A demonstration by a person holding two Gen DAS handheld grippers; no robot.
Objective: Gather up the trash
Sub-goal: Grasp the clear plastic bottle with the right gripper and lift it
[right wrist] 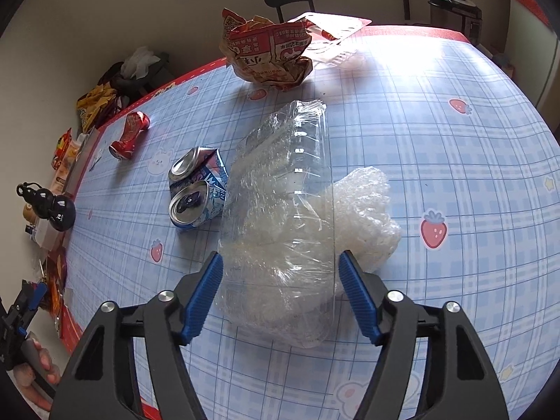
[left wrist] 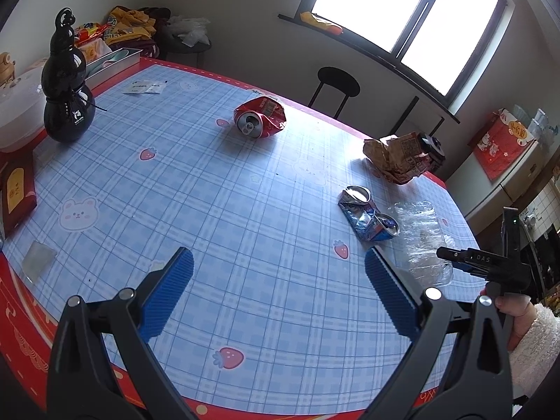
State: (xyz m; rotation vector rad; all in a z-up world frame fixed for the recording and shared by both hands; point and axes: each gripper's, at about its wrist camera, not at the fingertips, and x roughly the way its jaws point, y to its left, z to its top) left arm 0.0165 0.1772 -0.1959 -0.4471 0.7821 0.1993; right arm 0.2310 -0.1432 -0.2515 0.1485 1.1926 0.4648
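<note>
Right tongs (right wrist: pixel 280 294) straddle clear plastic wrap (right wrist: pixel 280 210); left tongs (left wrist: pixel 278 294) wide; writing unreadable.

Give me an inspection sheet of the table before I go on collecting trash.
Surface: table under a blue checked cloth with strawberry prints and a red border.
Job's things: crushed red can, crushed blue can, crumpled snack bag, clear plastic container against a wad of wrap.
Clutter: black gourd bottle, white sachets, red box at the table's edge.
Grippers: left tool open over bare cloth; right tool astride the clear plastic container, pads not visibly pressing it.
Cables: nothing seen.
Surroundings: bright window, black stool, heaped side table.
</note>
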